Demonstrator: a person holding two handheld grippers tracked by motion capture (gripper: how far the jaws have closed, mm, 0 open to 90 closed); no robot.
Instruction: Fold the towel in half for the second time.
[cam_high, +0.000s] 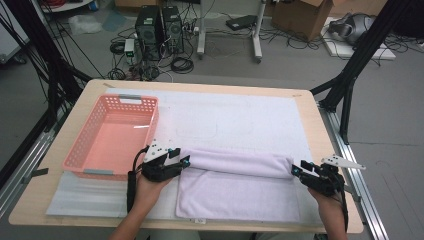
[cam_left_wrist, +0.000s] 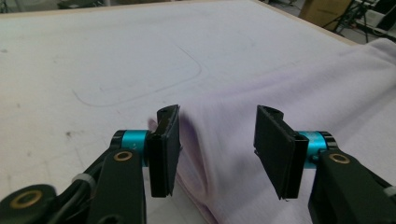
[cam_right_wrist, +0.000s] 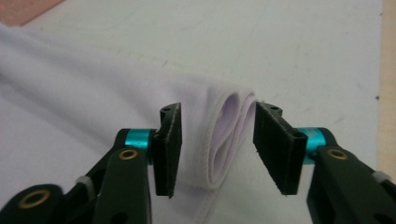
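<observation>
Currently both tongs are spread, nothing pinched. Left tongs (cam_high: 186, 161) sit at the left end of the folded lilac towel (cam_high: 235, 185); in the left gripper view the towel's fold (cam_left_wrist: 261, 107) runs between the pads (cam_left_wrist: 164, 149), and I can't tell whether the cloth touches them. Right tongs (cam_high: 296, 170) sit at the right end of the same fold; in the right gripper view the rolled edge (cam_right_wrist: 229, 135) lies between the pads, near the right one, not squeezed. Towel spans from one pair to the other, its lower layer flat toward the person. It lies on a white mat (cam_high: 240, 120) that covers most of the wooden bench (cam_high: 312, 125); the mat shows faint marks and a drawn rounded outline (cam_left_wrist: 140, 79) beyond the left tongs. Pink perforated basket (cam_high: 112, 137) stands just beyond and left of the left tongs. Behind the bench: grey floor, two black PC towers (cam_high: 160, 27), loose cables, cardboard boxes (cam_high: 305, 15), black frame struts (cam_high: 360, 55) to the right.
</observation>
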